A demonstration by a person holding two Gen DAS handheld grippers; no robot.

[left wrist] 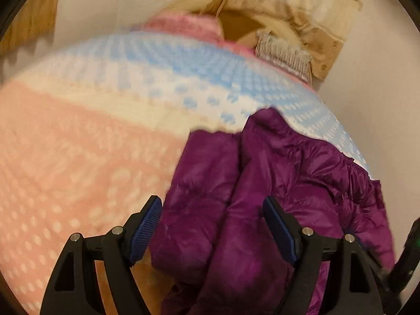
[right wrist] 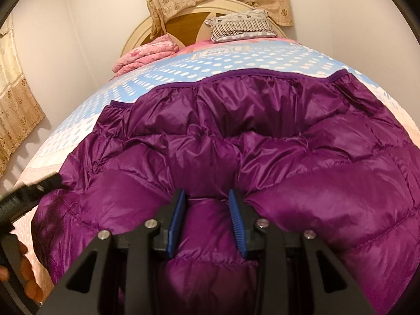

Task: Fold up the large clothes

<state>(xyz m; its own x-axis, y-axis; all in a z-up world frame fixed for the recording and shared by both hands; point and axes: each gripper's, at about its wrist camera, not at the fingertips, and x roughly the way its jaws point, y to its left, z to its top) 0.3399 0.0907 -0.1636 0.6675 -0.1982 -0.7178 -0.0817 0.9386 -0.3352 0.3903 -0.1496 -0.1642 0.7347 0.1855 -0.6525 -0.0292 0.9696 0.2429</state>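
A purple quilted down jacket [right wrist: 236,136] lies spread on the bed, its hem toward the headboard. My right gripper [right wrist: 207,197] is shut on a fold of the jacket near its front edge, fabric bulging between the blue pads. In the left wrist view the jacket [left wrist: 262,183] shows as a bunched fold at the bed's right side. My left gripper [left wrist: 212,207] is open, its jaws wide apart above that fold with purple fabric between them. The left gripper also shows at the left edge of the right wrist view [right wrist: 29,197].
The bed cover [right wrist: 183,63] is dotted blue, white and pink. A folded pink blanket [right wrist: 147,52] and a patterned pillow [right wrist: 241,25] lie by the round headboard [right wrist: 189,23]. Curtains [right wrist: 18,99] hang left and behind. White walls close in on both sides.
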